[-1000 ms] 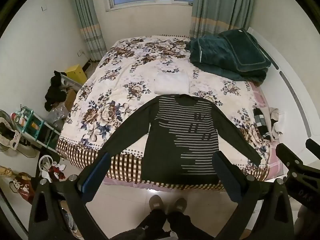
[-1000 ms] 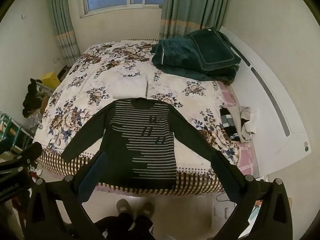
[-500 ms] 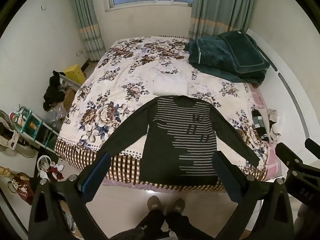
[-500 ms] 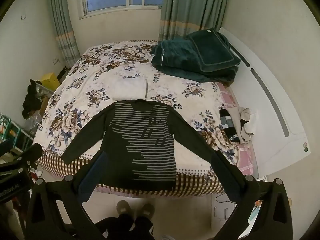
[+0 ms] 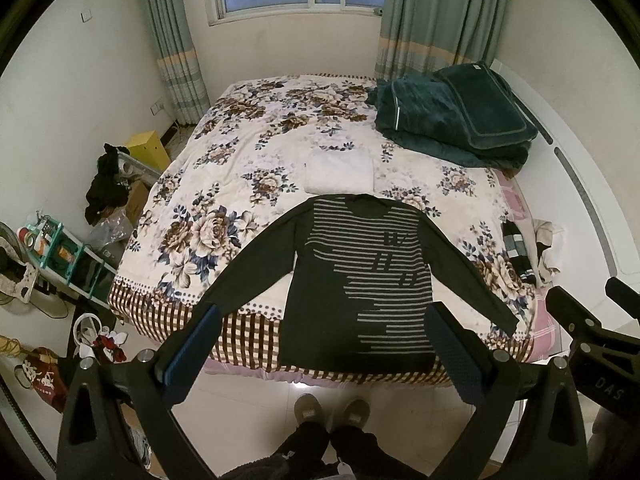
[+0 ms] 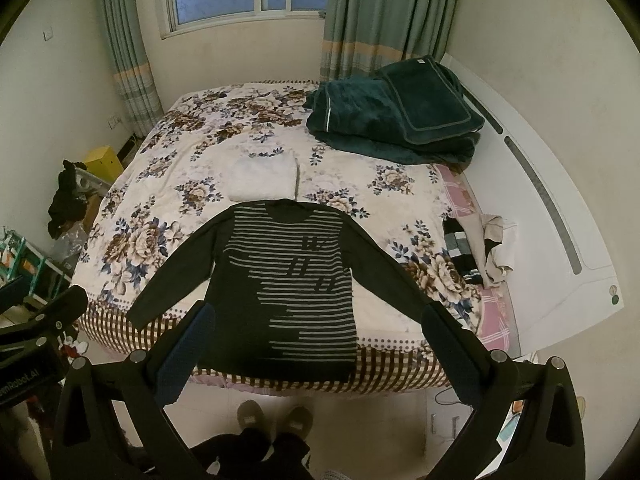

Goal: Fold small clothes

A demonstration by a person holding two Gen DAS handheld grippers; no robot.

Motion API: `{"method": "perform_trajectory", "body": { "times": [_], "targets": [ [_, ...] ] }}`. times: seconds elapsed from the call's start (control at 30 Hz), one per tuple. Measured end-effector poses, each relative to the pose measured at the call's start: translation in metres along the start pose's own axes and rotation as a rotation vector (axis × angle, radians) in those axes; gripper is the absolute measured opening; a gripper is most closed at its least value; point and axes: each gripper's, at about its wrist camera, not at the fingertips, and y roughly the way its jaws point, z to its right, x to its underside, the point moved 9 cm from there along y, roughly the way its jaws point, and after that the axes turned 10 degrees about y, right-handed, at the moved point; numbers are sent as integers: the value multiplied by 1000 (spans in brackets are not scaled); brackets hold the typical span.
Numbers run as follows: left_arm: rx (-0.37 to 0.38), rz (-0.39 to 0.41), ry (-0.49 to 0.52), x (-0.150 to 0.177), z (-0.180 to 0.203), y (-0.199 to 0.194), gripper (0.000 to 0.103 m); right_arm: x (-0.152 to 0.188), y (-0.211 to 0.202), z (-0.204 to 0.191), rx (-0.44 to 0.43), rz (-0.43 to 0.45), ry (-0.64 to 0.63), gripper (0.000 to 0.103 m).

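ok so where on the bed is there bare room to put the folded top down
The widest free patch is the floral bedspread left of the striped top and the folded white cloth. More lies beyond that cloth, toward the window. The right side is crowded: the green blanket pile and the loose clothes at the edge.

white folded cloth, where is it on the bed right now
In both wrist views the white folded cloth lies mid-bed, just beyond the collar of the striped sweater, left of the green blanket pile.
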Motion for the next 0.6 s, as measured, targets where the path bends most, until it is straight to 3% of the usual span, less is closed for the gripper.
{"method": "perform_trajectory", "body": {
  "times": [0.6],
  "targets": [
    [3, 23, -4, -3, -9, -10, 103, -8, -9, -15, -10, 8, 8, 103]
  ]
}}
